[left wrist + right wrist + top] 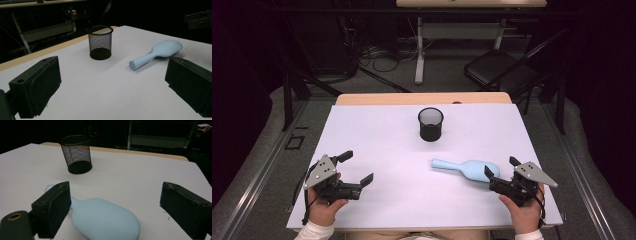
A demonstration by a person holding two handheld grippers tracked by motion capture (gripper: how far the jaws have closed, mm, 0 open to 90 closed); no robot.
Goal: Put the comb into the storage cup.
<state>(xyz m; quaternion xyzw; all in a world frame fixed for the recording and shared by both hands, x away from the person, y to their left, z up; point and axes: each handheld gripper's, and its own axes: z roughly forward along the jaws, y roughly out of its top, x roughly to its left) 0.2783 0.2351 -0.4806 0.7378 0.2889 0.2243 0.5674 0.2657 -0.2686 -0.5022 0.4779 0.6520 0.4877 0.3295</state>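
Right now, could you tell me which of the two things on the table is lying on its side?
The light blue hairbrush lies flat, bristles down, beside the right gripper. The black mesh cup stands upright farther back.

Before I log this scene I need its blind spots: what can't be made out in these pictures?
- Hairbrush bristles: face down in the high view; in the left gripper view only a thin fringe peeks out from under the head.
- Hairbrush head's near end: cut off by the bottom edge of the right gripper view; the right gripper jaw covers part of the handle.
- Mesh cup interior: too dark and small to tell if anything lies inside.
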